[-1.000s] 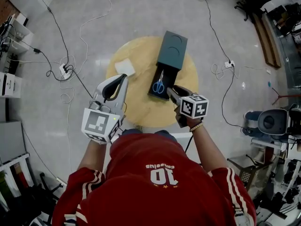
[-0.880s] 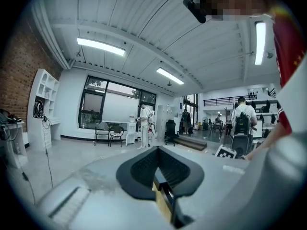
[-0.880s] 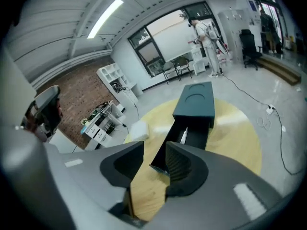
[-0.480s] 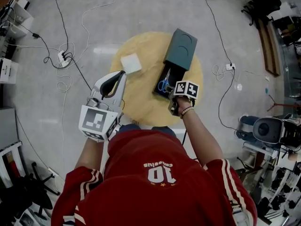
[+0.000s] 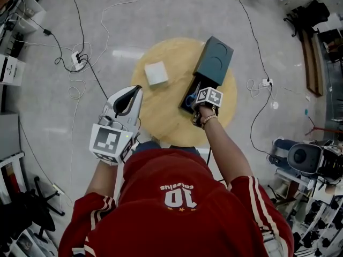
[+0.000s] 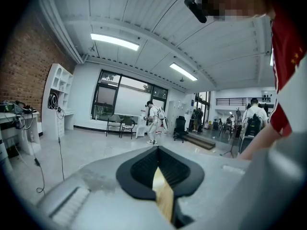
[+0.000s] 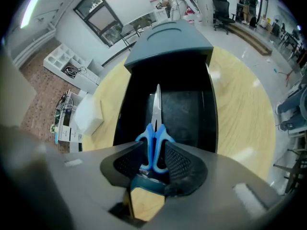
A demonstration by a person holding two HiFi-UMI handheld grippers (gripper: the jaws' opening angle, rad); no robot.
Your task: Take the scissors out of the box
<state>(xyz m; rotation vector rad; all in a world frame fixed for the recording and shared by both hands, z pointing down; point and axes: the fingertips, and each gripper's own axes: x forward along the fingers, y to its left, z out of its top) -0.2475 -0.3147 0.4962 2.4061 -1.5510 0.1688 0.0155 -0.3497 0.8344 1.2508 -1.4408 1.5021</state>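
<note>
Blue-handled scissors [image 5: 190, 99] lie in the pulled-out black drawer [image 7: 211, 123] of a dark teal box [image 5: 215, 59] on the round wooden table [image 5: 161, 116]. In the right gripper view the blue handles [image 7: 154, 140] sit between the two black pads, blades pointing away into the drawer. My right gripper [image 7: 154, 152] is shut on those handles; from the head view it [image 5: 197, 98] reaches into the drawer's near end. My left gripper [image 5: 136, 90] is held up off the table's left edge, jaws shut and holding nothing [image 6: 156, 150].
A white square block [image 5: 156, 73] rests on the table left of the box, also showing as a white block [image 7: 88, 114] in the right gripper view. Cables and a power strip [image 5: 78, 59] lie on the floor. Shelves stand left, equipment right.
My right gripper has moved forward into the drawer and come around the scissors' handles. The left gripper has stayed raised at the left.
</note>
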